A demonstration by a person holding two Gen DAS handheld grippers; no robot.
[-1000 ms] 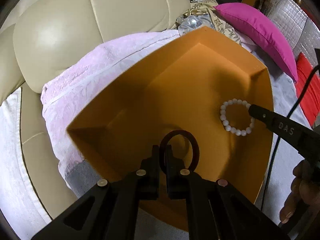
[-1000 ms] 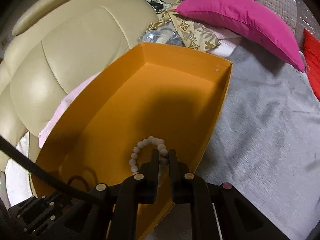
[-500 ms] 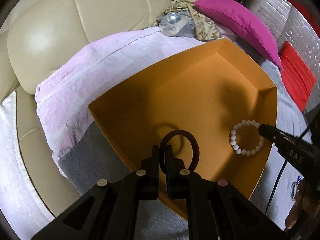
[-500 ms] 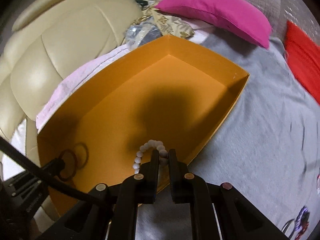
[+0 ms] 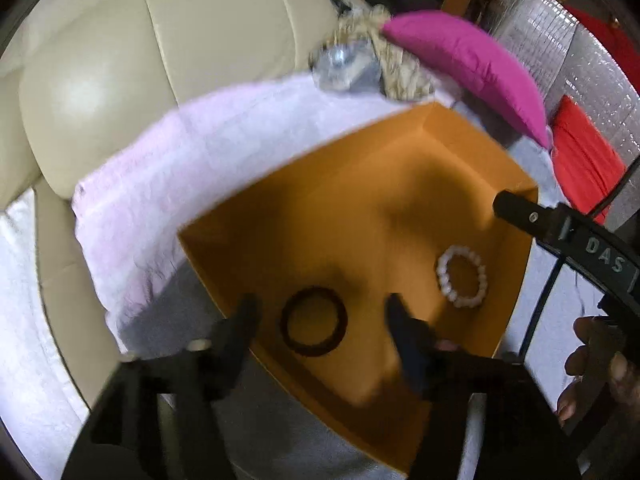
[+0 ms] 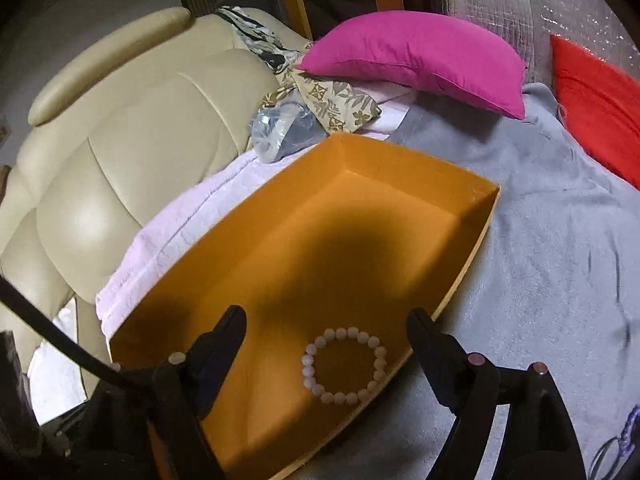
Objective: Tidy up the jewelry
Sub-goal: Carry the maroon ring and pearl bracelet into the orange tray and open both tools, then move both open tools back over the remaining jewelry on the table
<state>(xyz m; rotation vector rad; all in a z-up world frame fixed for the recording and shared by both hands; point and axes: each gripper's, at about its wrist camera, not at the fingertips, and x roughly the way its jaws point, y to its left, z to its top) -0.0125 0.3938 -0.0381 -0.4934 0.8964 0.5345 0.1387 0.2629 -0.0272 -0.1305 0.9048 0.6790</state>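
Both pieces are seen lying flat on the floor of the orange box [image 6: 460,176]: the bead bracelet [image 6: 345,366] near the box's near right wall, the dark bangle [image 5: 314,321] near the box's near left corner. The two are apart, not touching.

The right gripper [image 6: 326,330] is over the beads with its fingers opening; the beads lie between and below the tips, not pressed. The left gripper [image 5: 320,314] is likewise opening over the bangle, nothing gripped; that view is blurred.

Risks, judged:
- The beads sit close to the box wall; a finger clipped on the rim could tip or shove the light box on the soft grey blanket [image 6: 540,240].
- A bracelet could be snagged by a fingertip and dragged out if a gripper is lifted at a slant.
- The box's far side rests on a pink towel [image 6: 188,216], so its footing looks uneven and a slide is possible.
- Cable [image 5: 536,320] beside the box could catch its corner.
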